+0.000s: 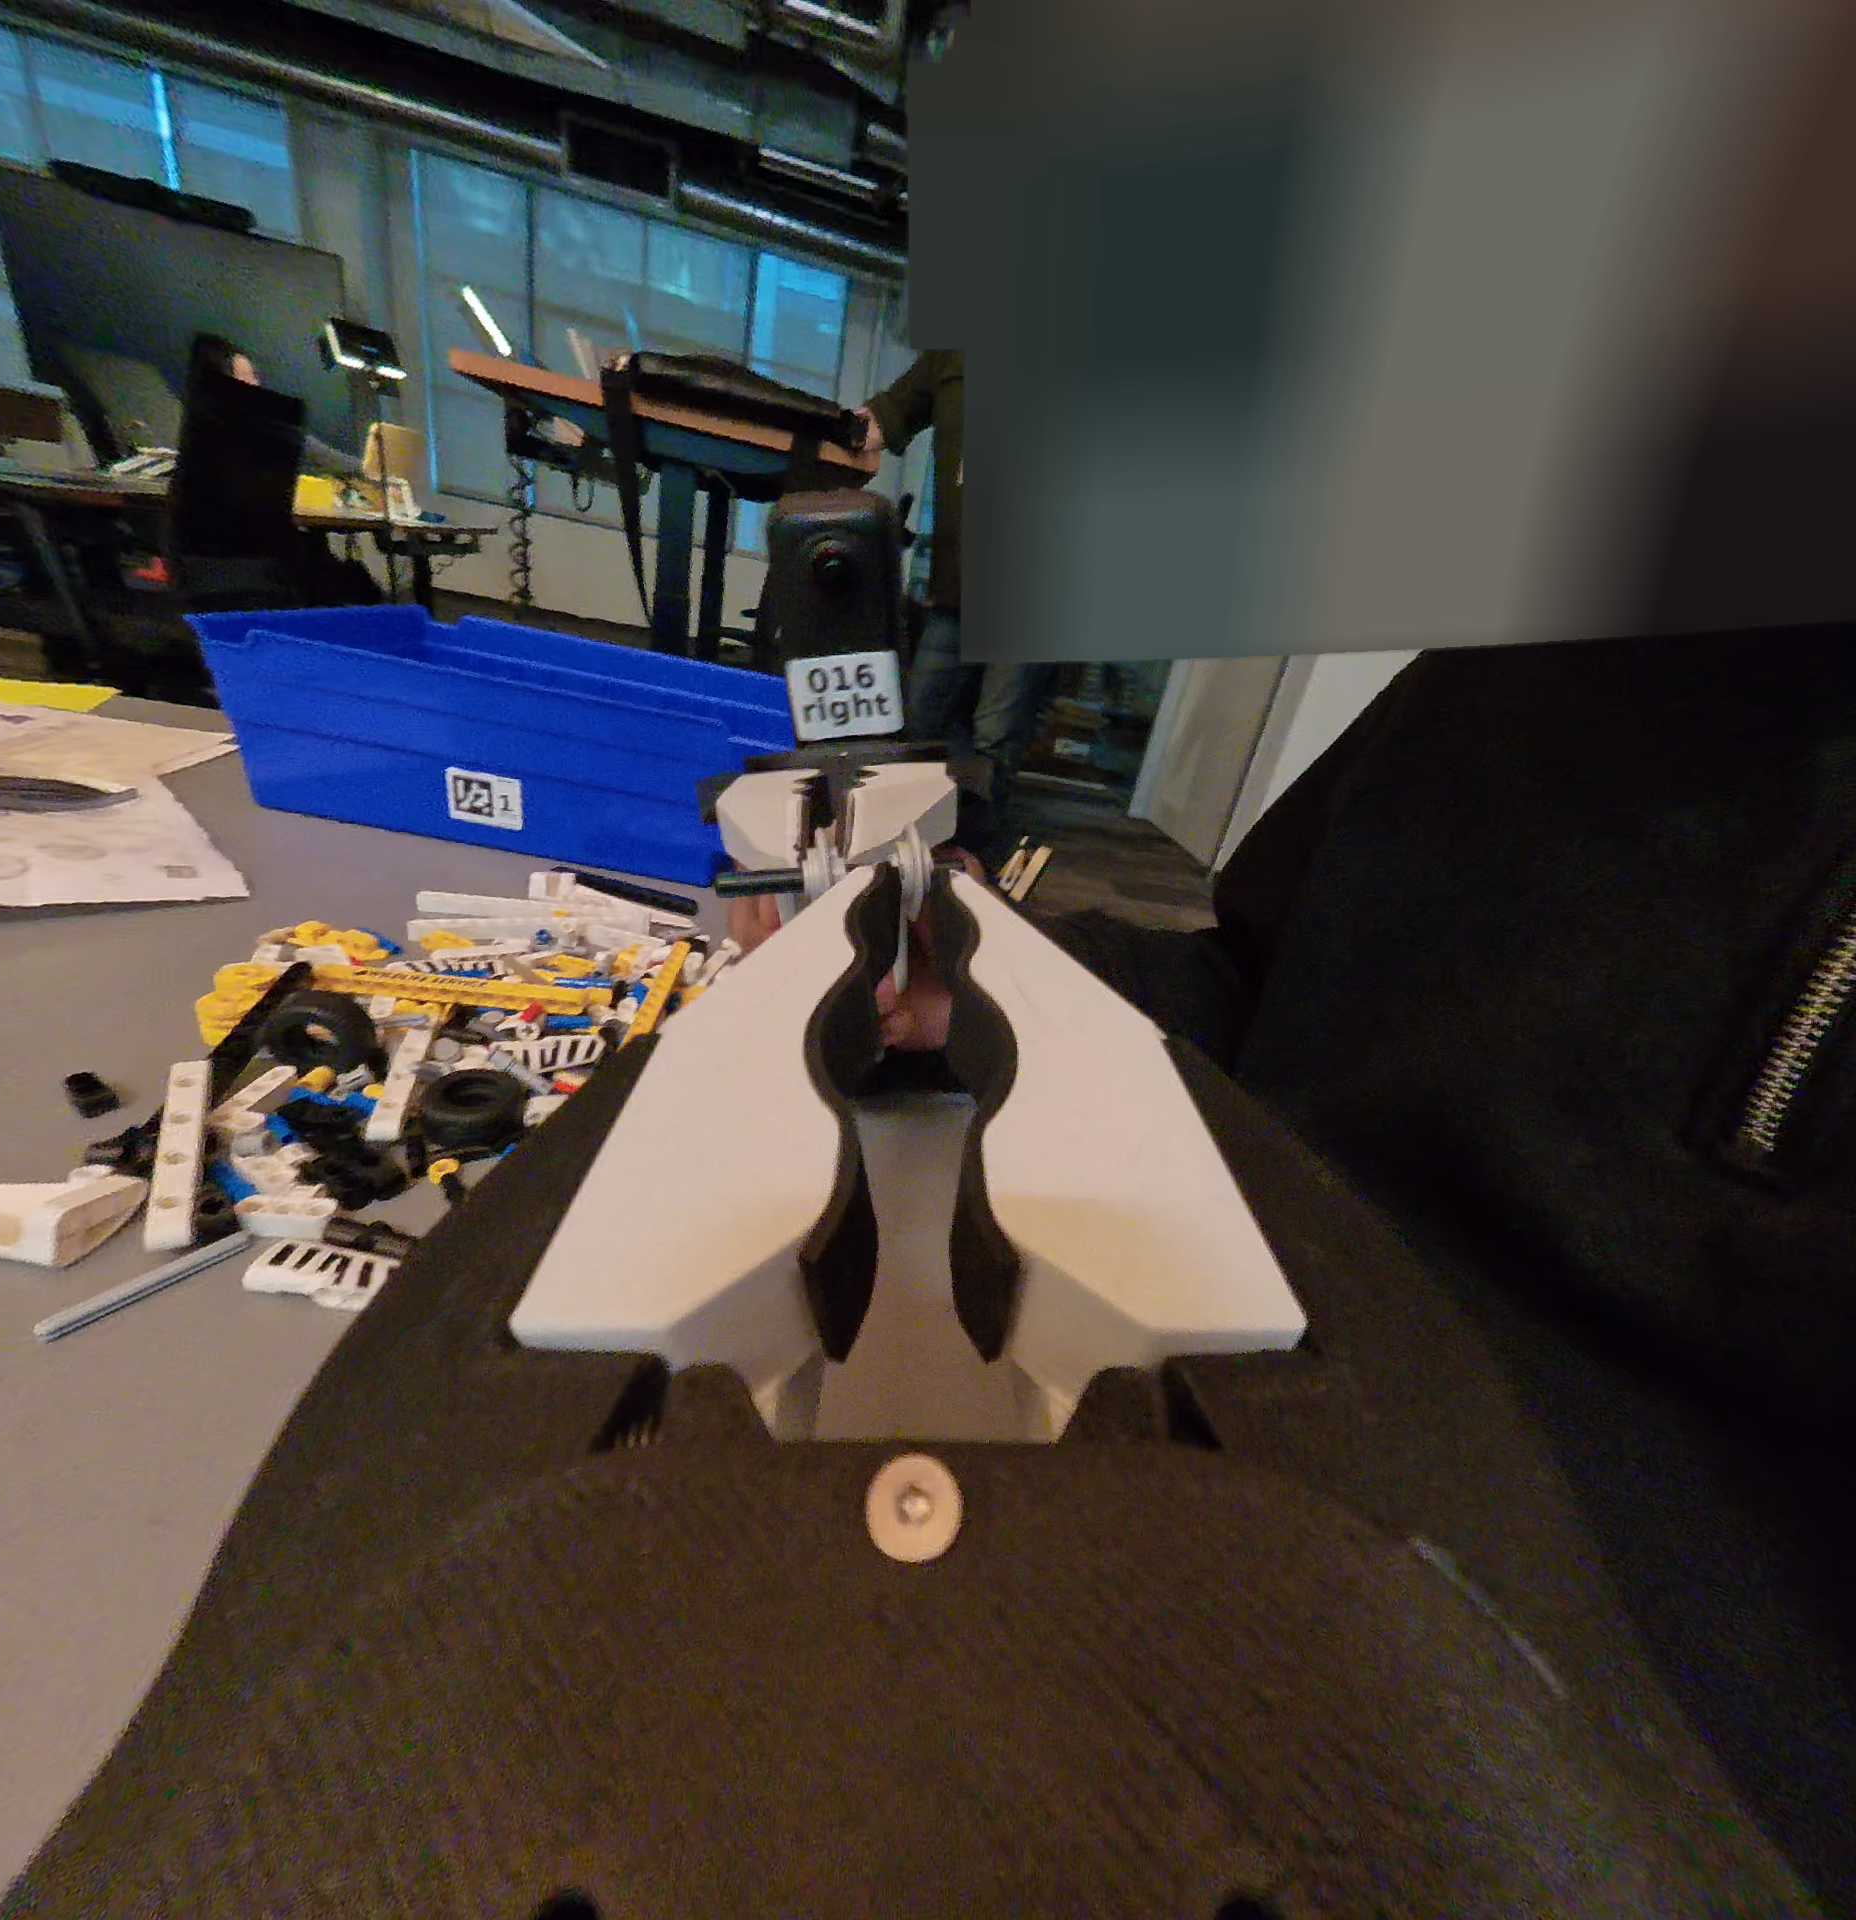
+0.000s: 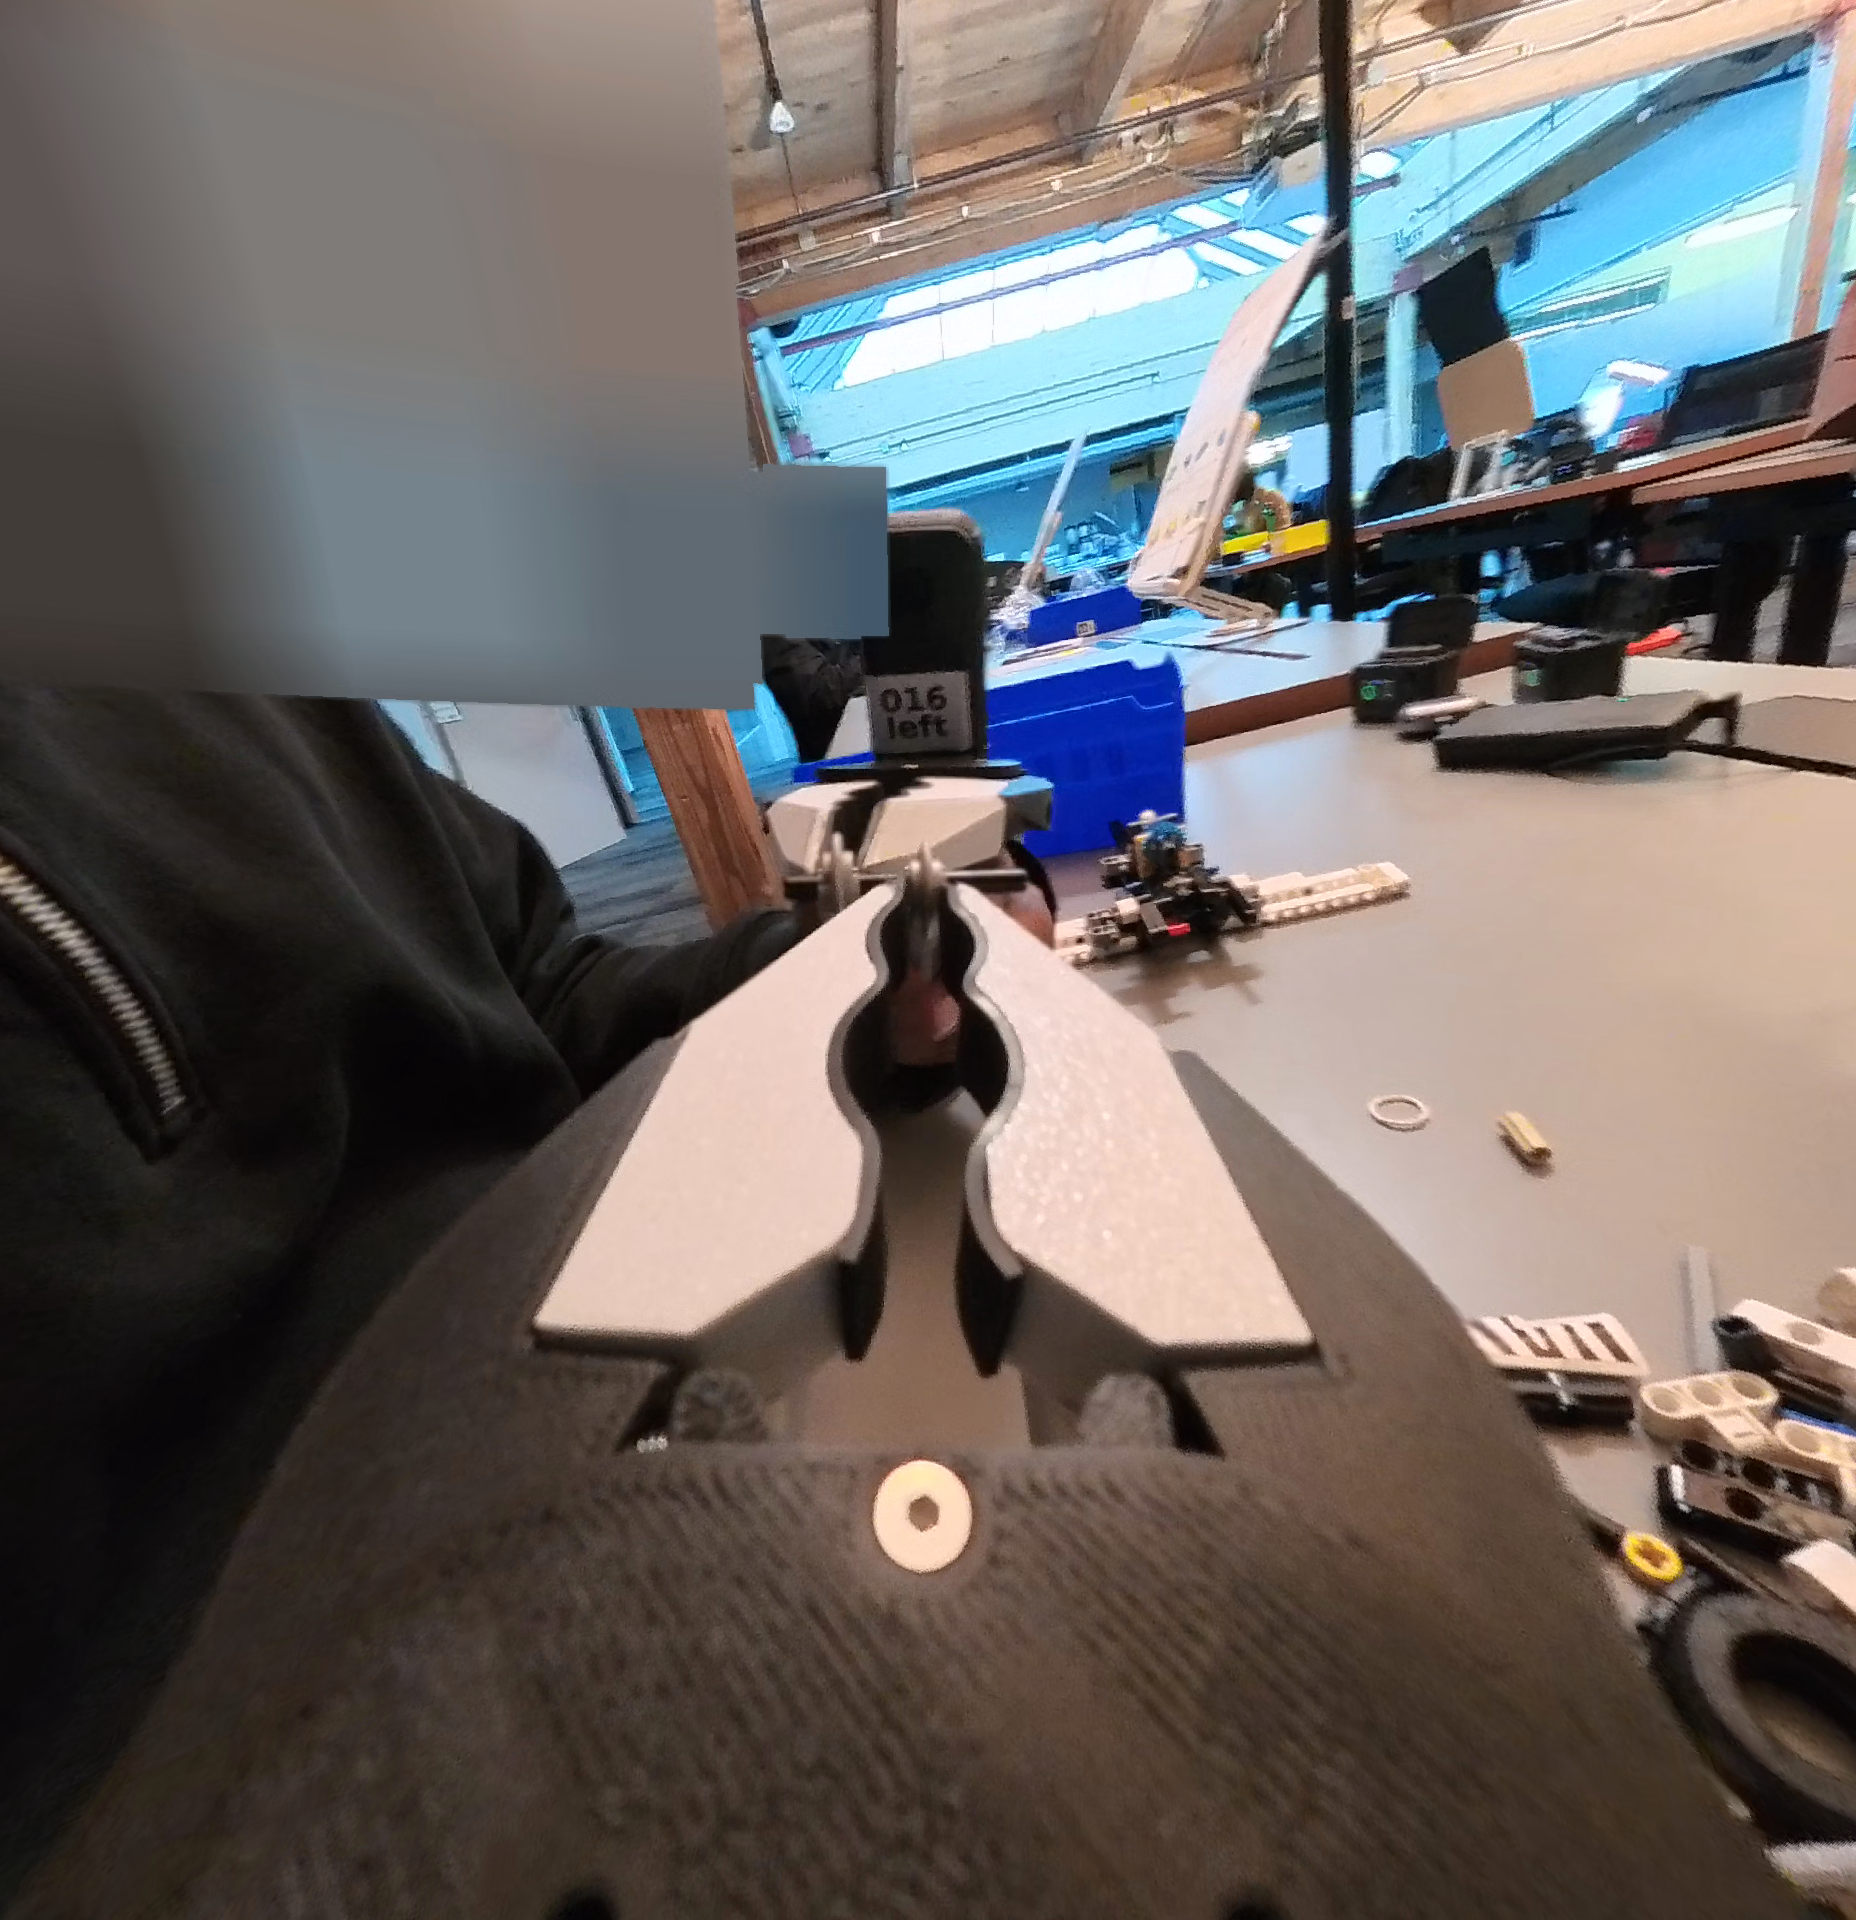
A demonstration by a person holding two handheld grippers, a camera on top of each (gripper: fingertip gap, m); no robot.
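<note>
My two grippers face each other above the table edge, joined by a thin black axle (image 1: pixel 758 883) that carries two grey discs. My left gripper (image 1: pixel 911 883) is shut on the nearer grey disc (image 1: pixel 911 854), which stands edge-on between its pads. My right gripper (image 1: pixel 833 821) is opposite and pinches the other disc (image 1: pixel 822 871). In the right wrist view, my right gripper (image 2: pixel 922 899) is shut on a grey disc (image 2: pixel 922 881) on the axle (image 2: pixel 997 881). The left gripper (image 2: pixel 846 842) is behind it at the second disc (image 2: pixel 839 871).
A pile of yellow, white, blue and black building pieces (image 1: pixel 404 1018) lies left, with a blue bin (image 1: pixel 488 717) and paper sheets (image 1: pixel 72 821) behind. A partly built model (image 2: pixel 1184 894), a small ring (image 2: pixel 1399 1112) and a tyre (image 2: pixel 1776 1704) lie right. A person's dark jacket (image 1: pixel 1526 935) is close. Left and right tips are no more than a few centimetres apart.
</note>
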